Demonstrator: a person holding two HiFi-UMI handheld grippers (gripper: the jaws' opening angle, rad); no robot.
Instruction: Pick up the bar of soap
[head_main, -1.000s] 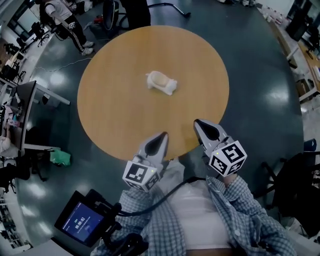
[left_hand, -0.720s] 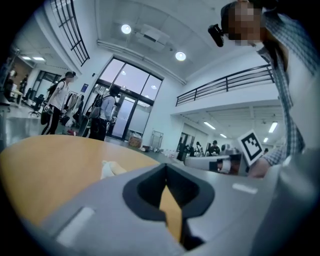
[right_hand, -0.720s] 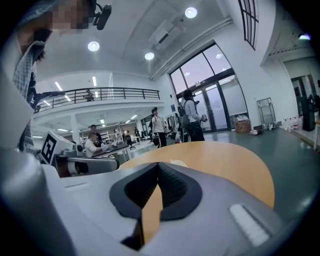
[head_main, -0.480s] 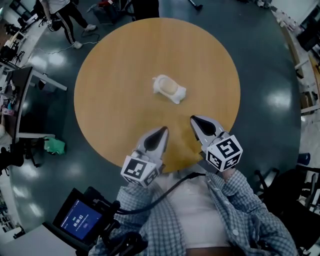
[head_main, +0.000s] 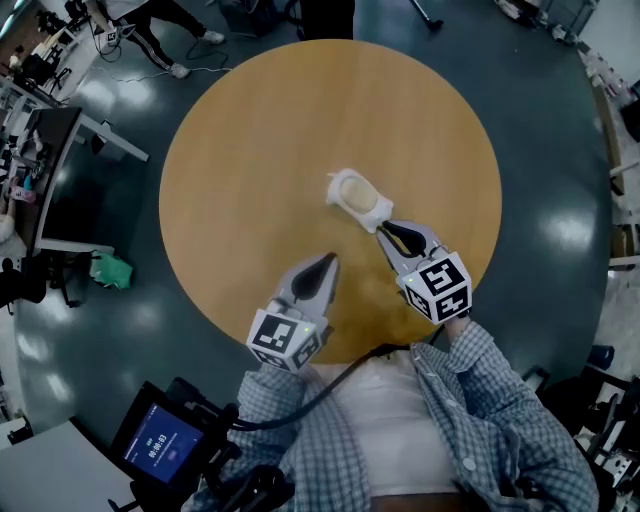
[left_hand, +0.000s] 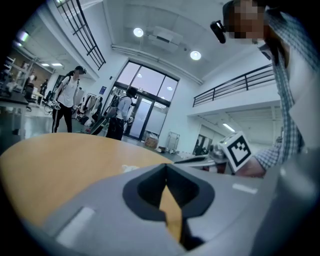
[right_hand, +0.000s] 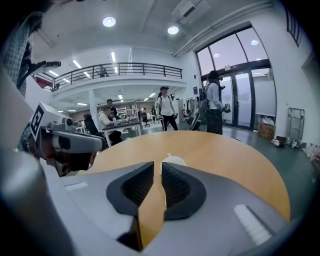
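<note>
The bar of soap (head_main: 356, 195) is pale cream and lies in a white wrapper or dish near the middle of the round wooden table (head_main: 250, 150). My right gripper (head_main: 383, 232) points at it, with its tips just short of the soap's near right end. In the right gripper view the soap (right_hand: 172, 161) shows straight ahead through a narrow gap between the jaws of the right gripper (right_hand: 157, 165). My left gripper (head_main: 328, 260) hovers over the table's near edge, shut and empty. In the left gripper view the soap (left_hand: 131, 168) is a small white shape beyond the left gripper (left_hand: 166, 165).
People stand beyond the table's far edge (head_main: 170, 15). A desk with a monitor (head_main: 55, 170) is on the left, with a green item (head_main: 108, 270) on the floor beside it. A screen device (head_main: 165, 445) hangs at my lower left.
My right gripper has moved forward across the table to the soap, and its jaws have parted a little. The left gripper has stayed near the table's edge.
</note>
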